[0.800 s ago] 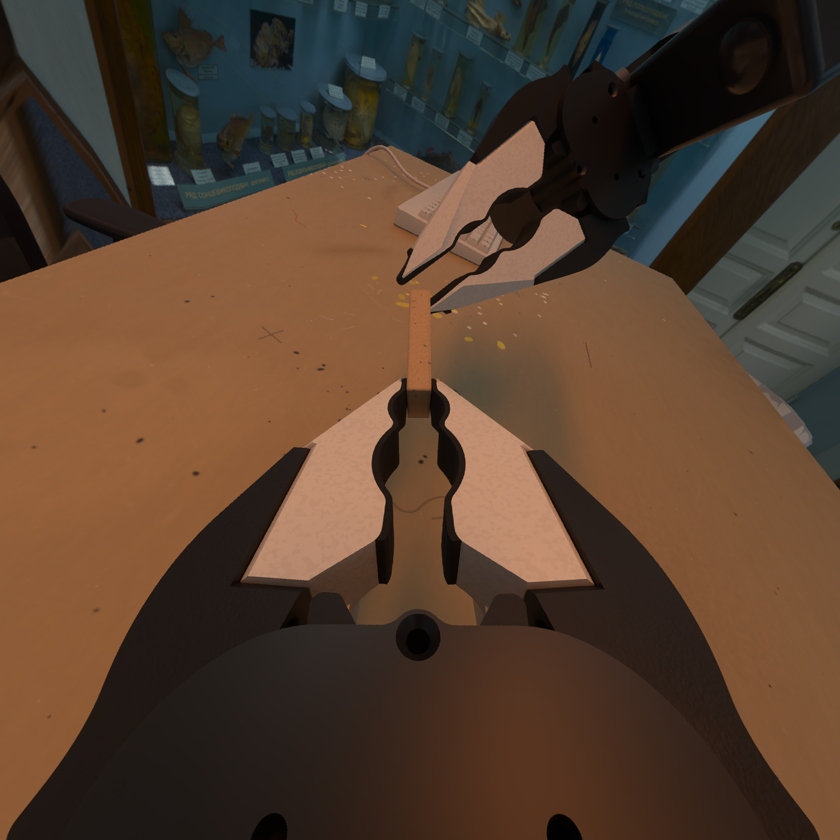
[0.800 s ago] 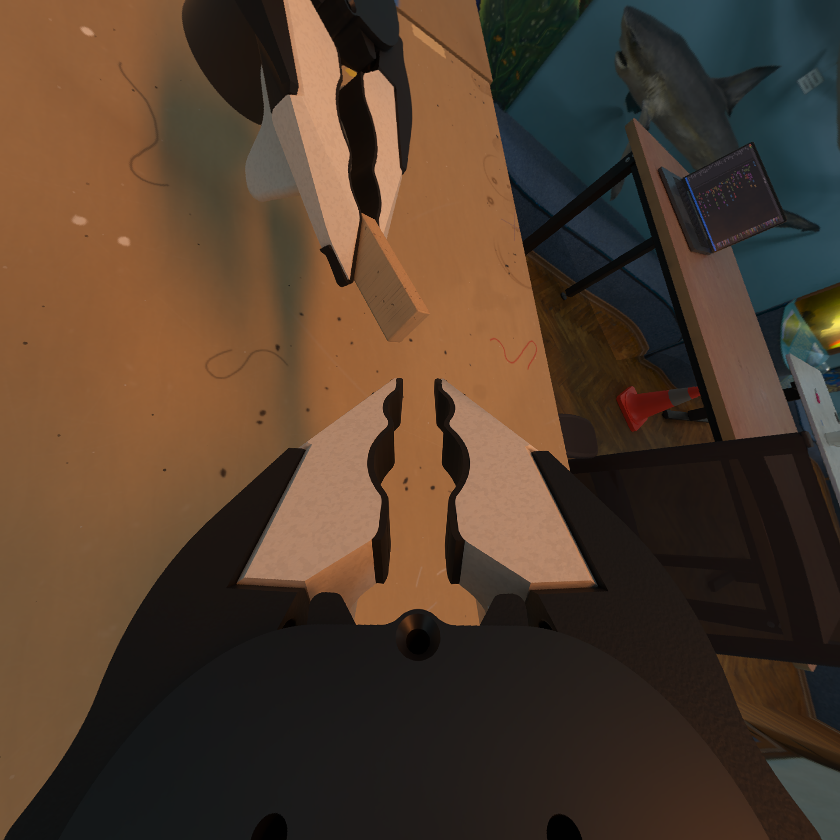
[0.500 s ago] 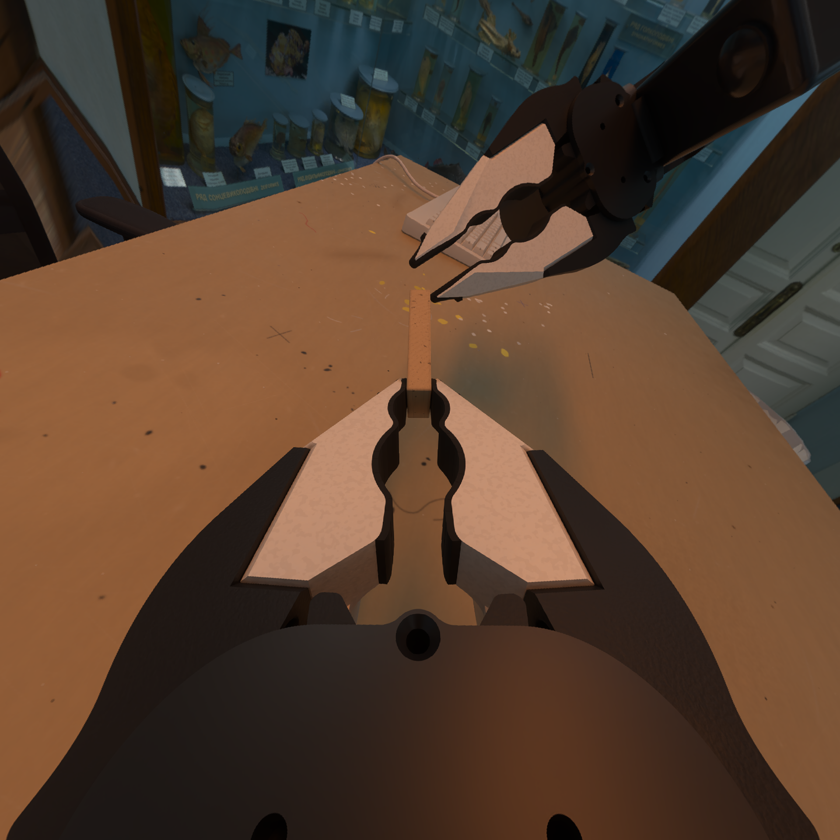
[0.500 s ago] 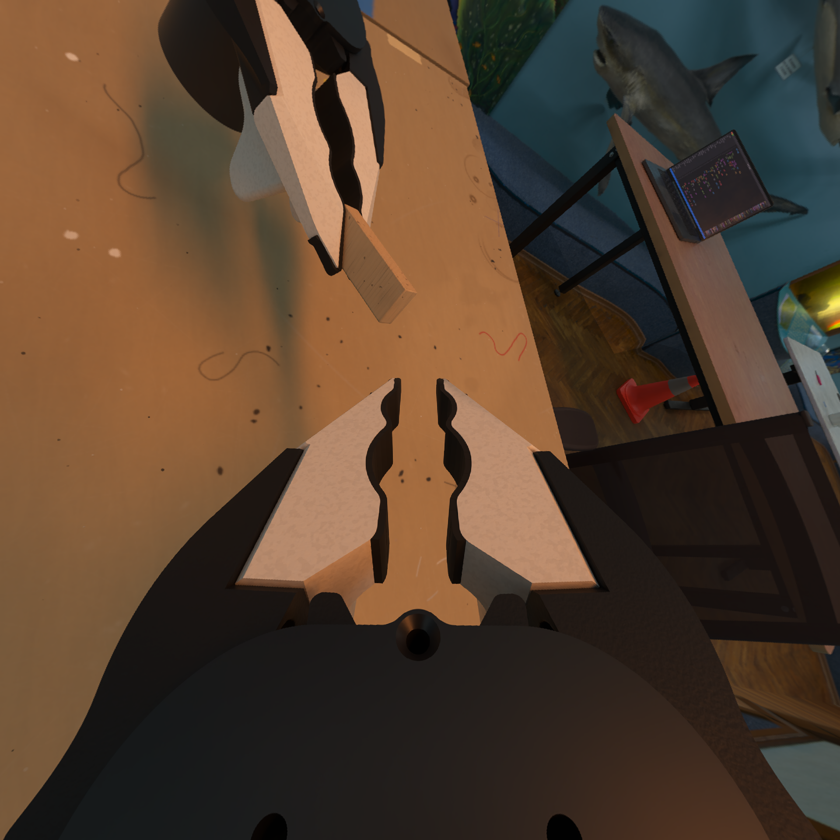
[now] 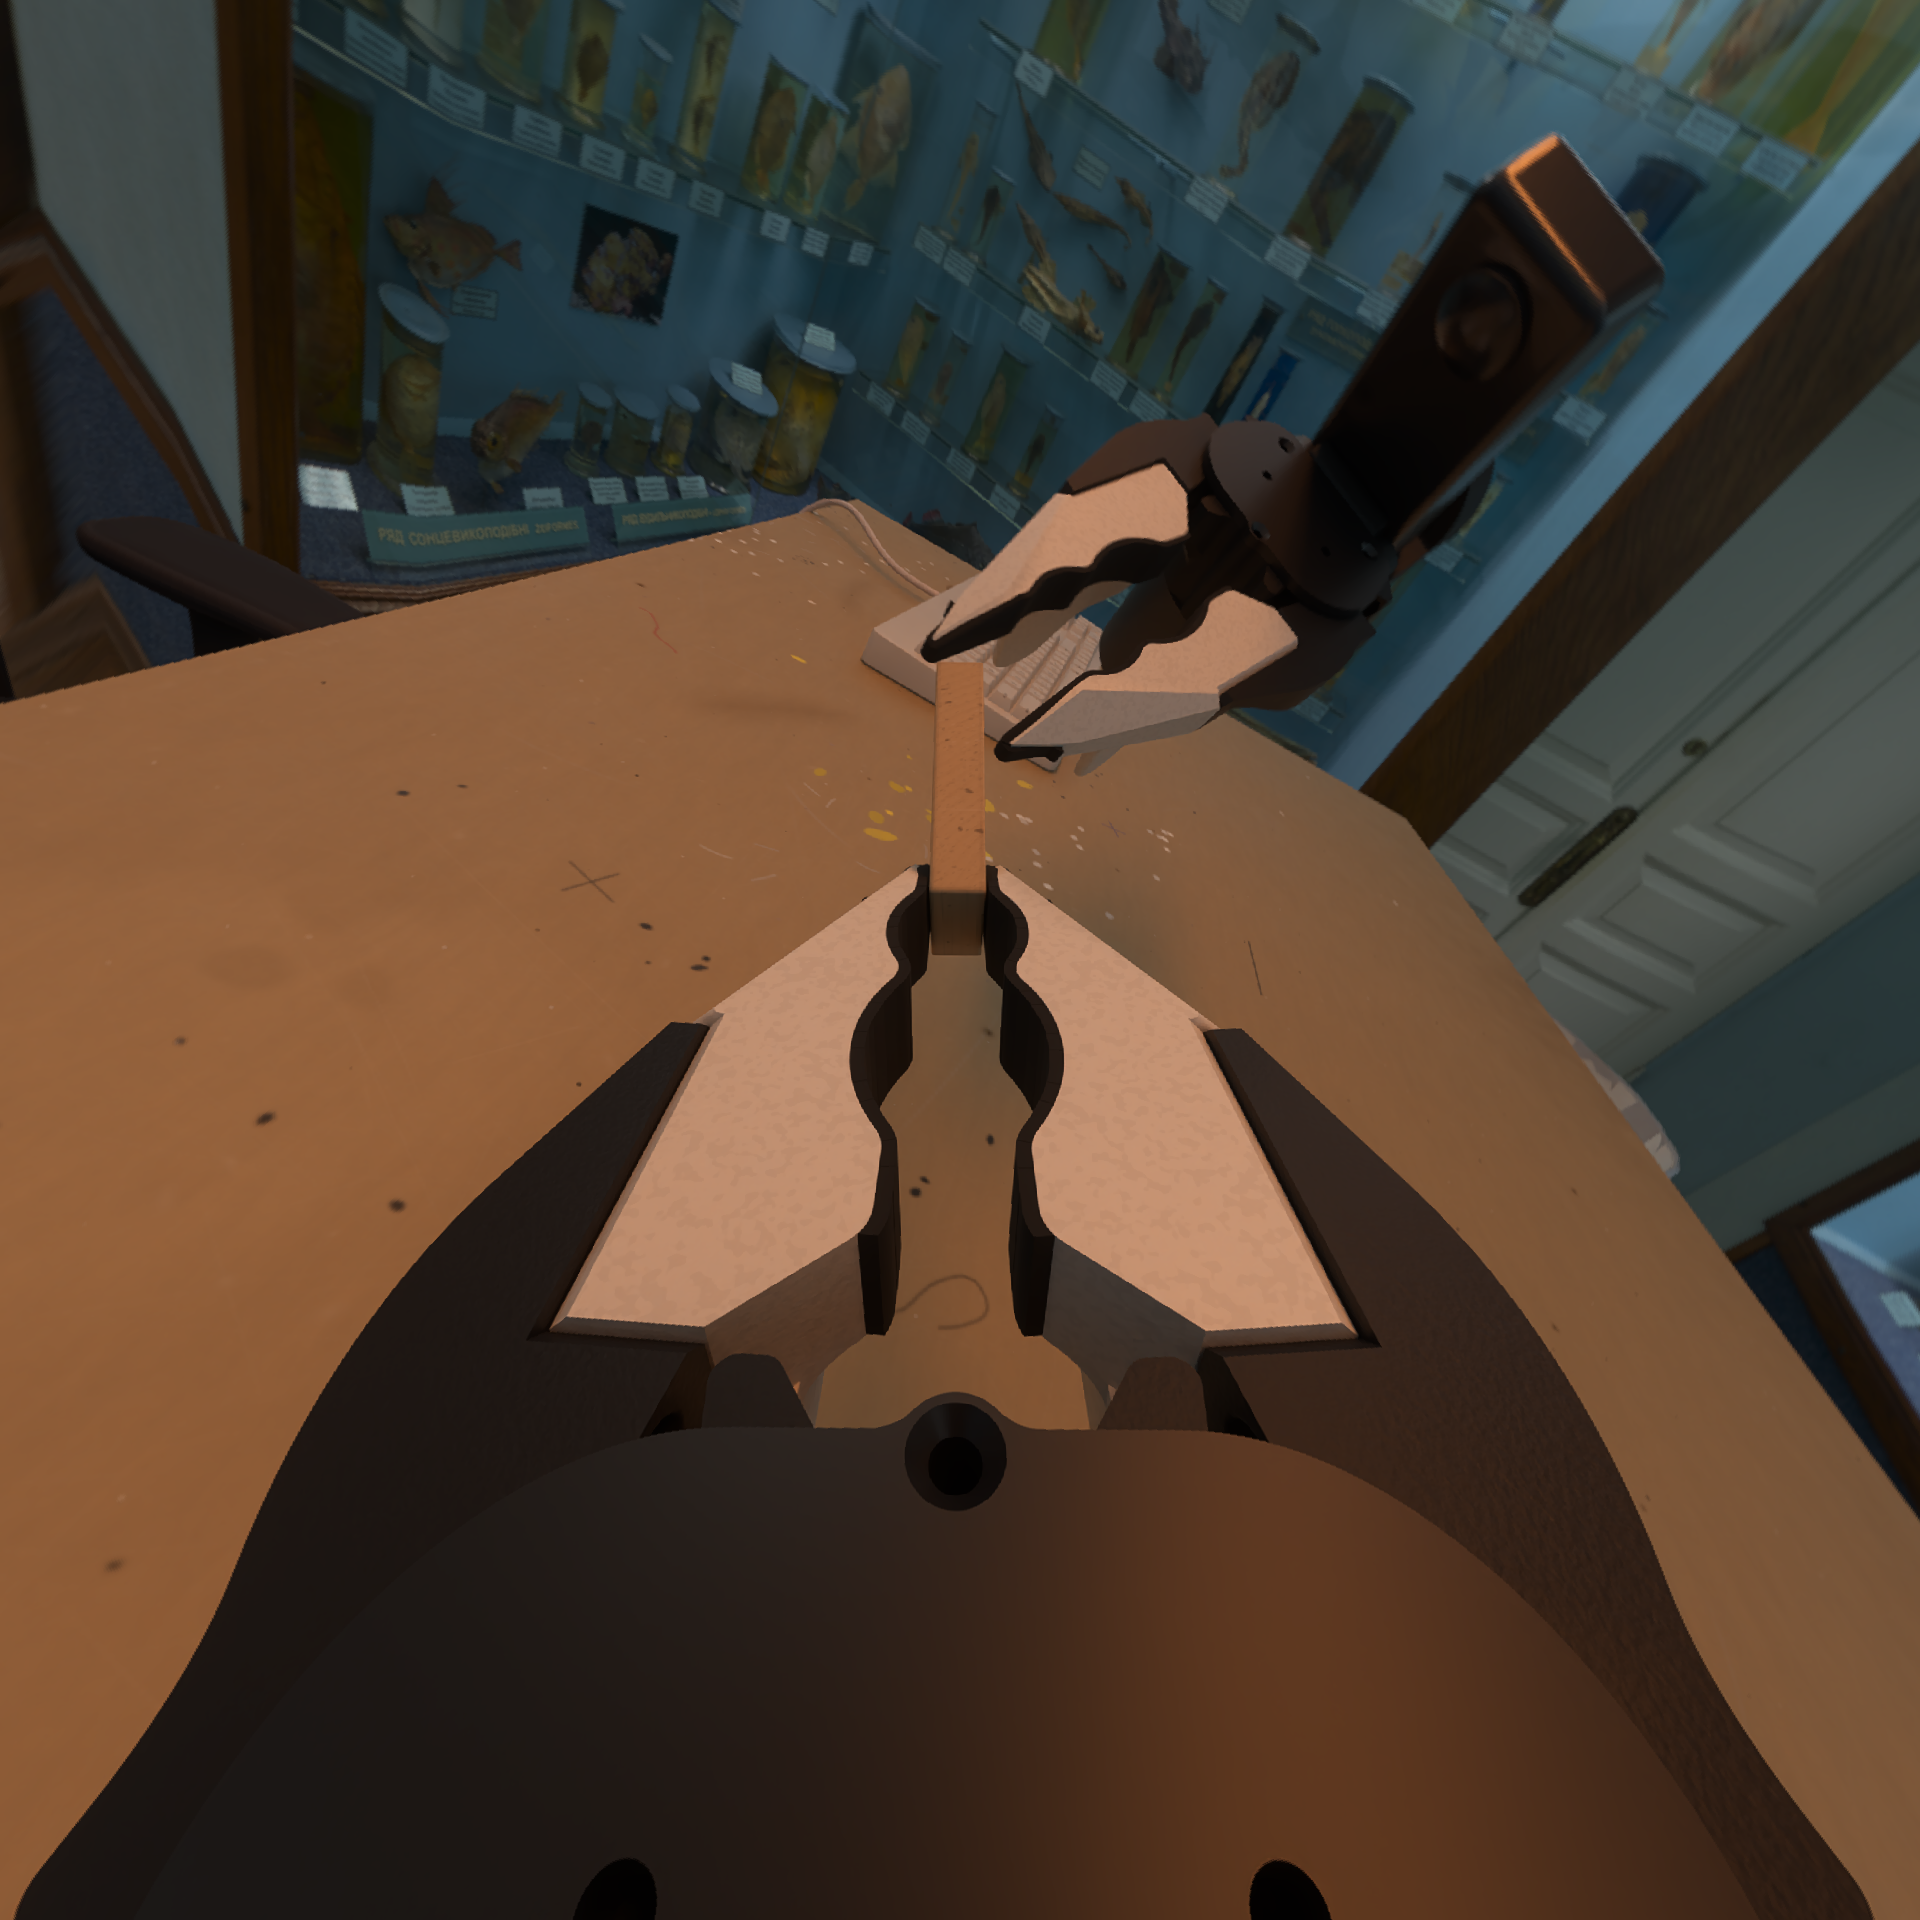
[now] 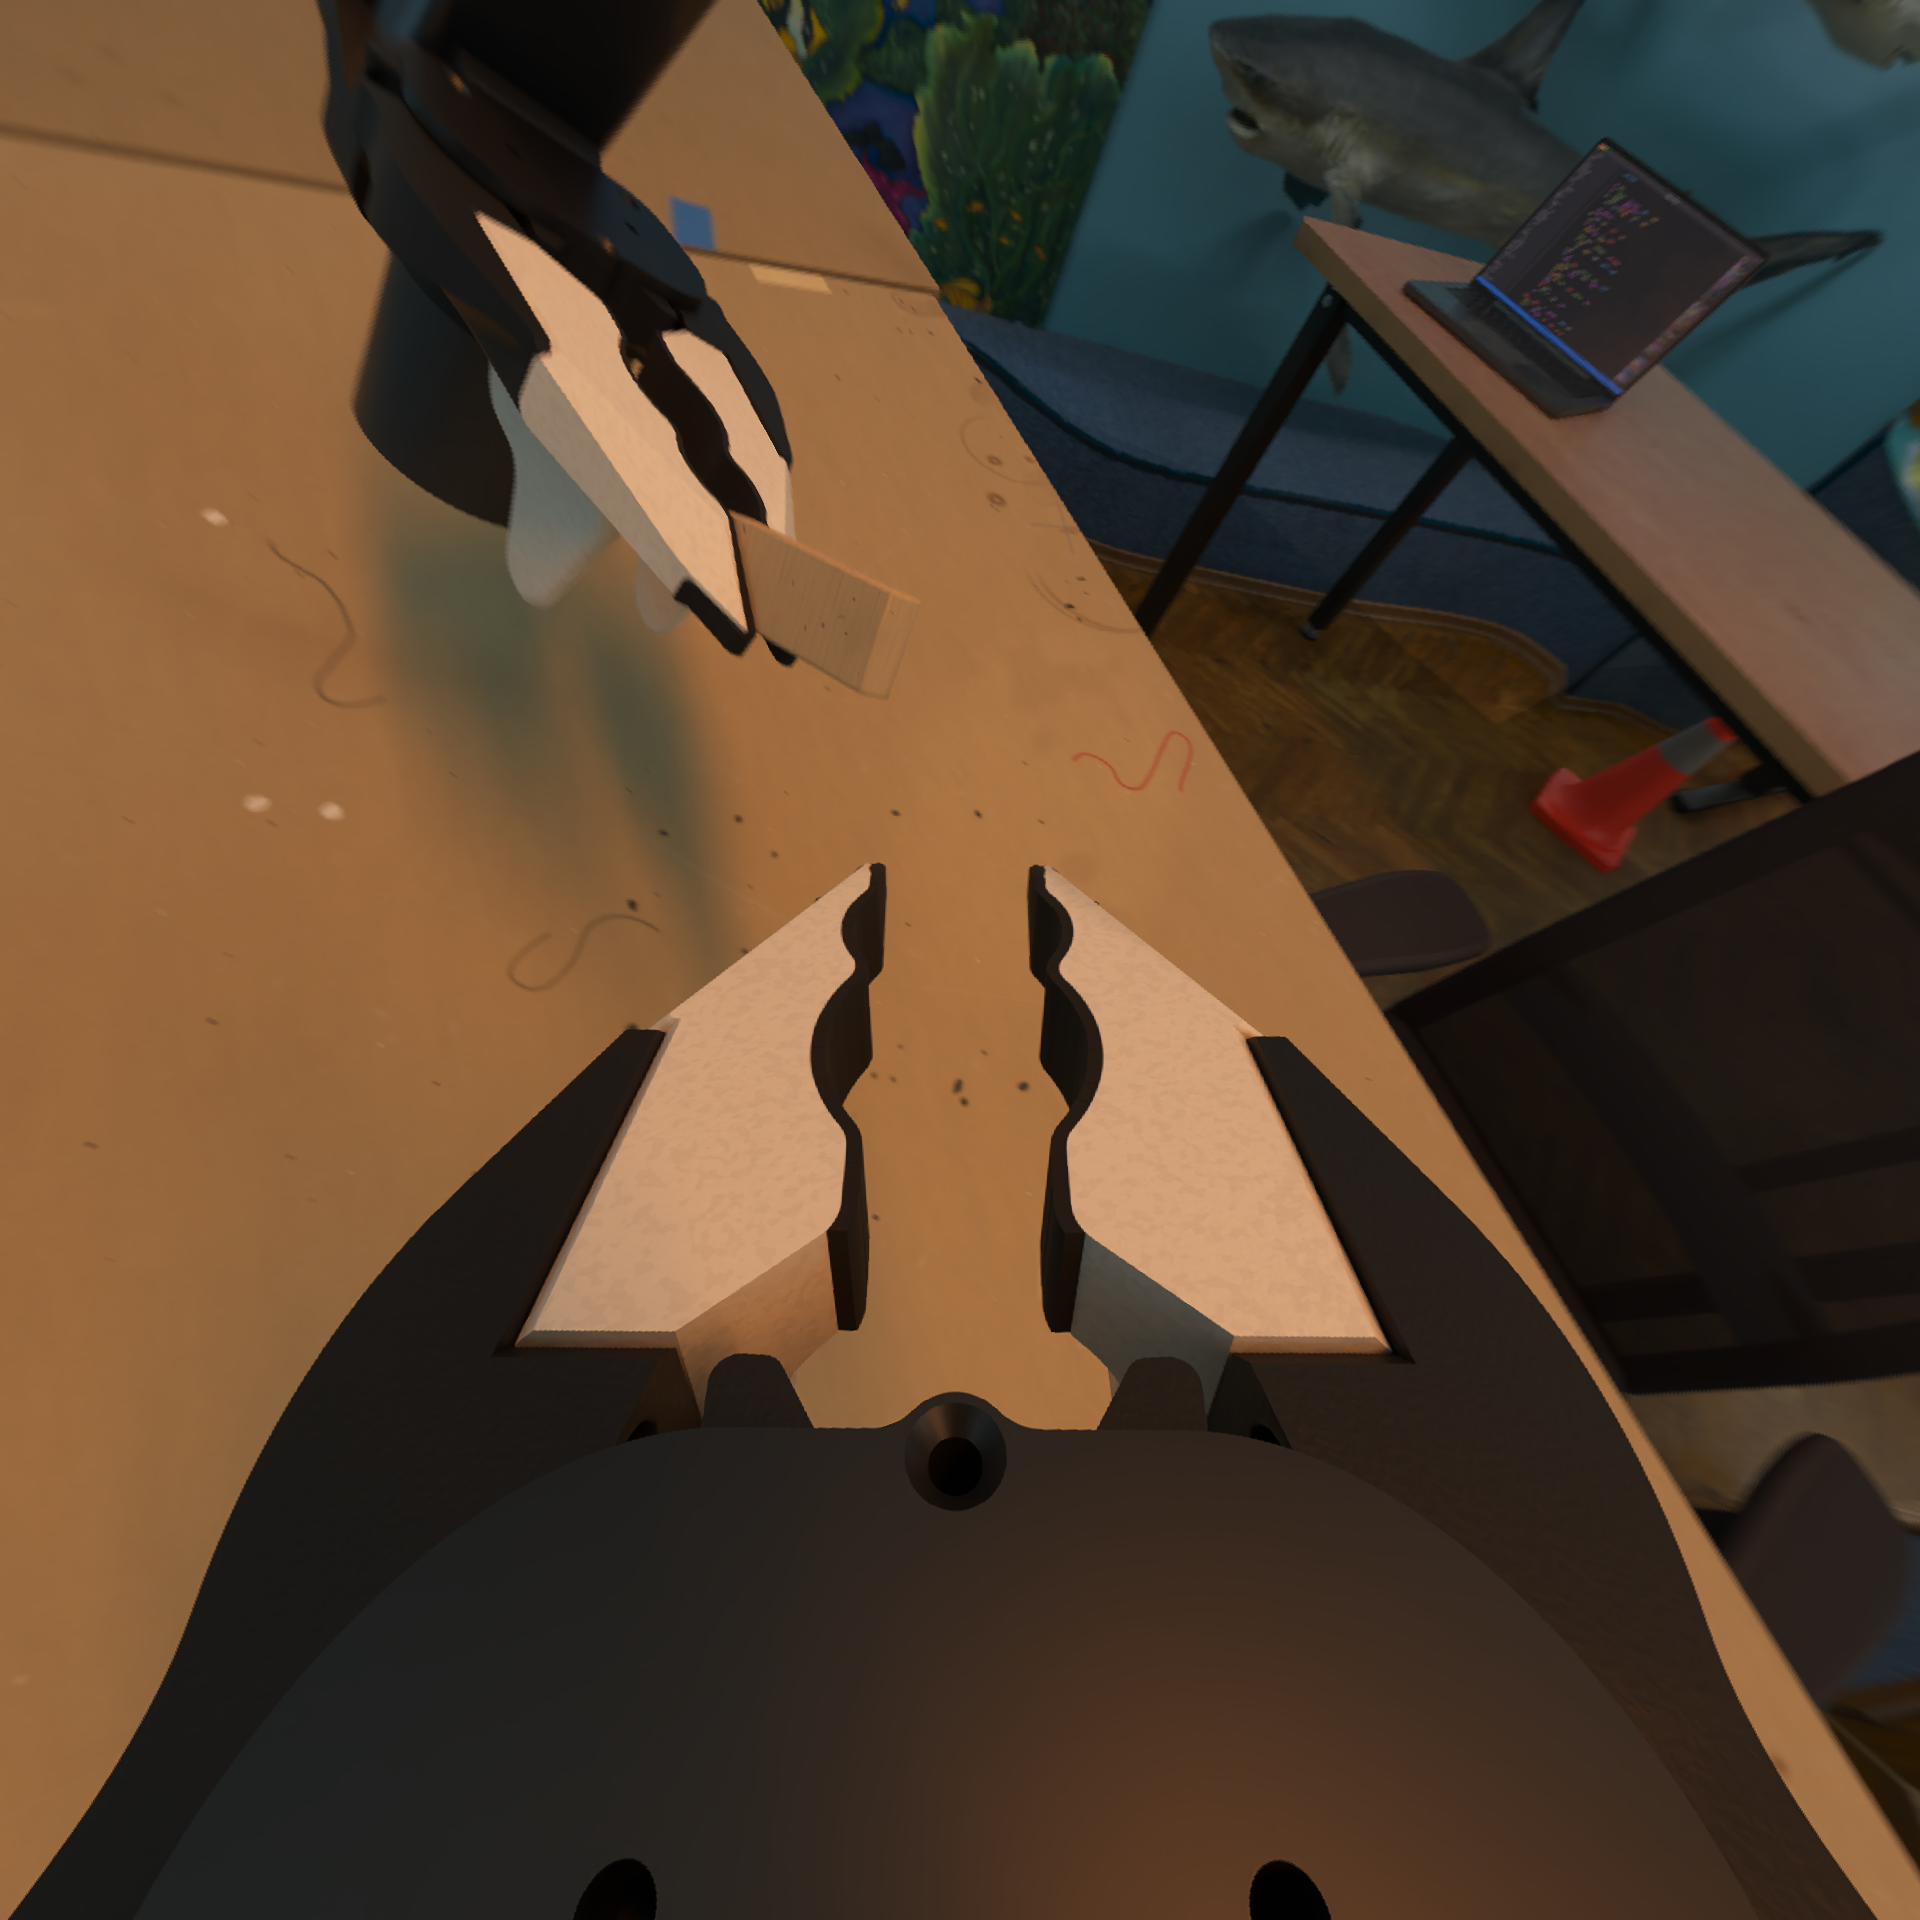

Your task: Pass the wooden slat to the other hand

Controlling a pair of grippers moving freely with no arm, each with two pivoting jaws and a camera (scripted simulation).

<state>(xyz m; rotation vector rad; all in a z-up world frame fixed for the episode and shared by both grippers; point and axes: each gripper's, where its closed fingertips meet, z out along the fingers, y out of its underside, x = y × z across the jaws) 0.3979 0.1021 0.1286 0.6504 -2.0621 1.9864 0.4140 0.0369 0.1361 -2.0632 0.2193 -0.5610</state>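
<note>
My left gripper point(image 5: 956, 883) is shut on one end of a light wooden slat point(image 5: 958, 790), which sticks out forward above the brown table point(image 5: 364, 935). My right gripper point(image 5: 971, 691) hangs open just beyond the slat's far end, its tips on either side of it without touching. In the right wrist view my right gripper point(image 6: 956, 883) is open and empty, and the left gripper point(image 6: 743, 623) holds the slat point(image 6: 831, 613) up and to the left, well ahead of my tips.
A white keyboard point(image 5: 914, 644) lies on the table's far edge behind the right gripper. A dark cylinder point(image 6: 426, 416) stands behind the left gripper. The table edge point(image 6: 1247, 831) runs on the right, with a side table and laptop point(image 6: 1600, 281) beyond.
The right gripper has opened wider and drawn back from the slat. The left gripper has lifted and tilted with the slat still held.
</note>
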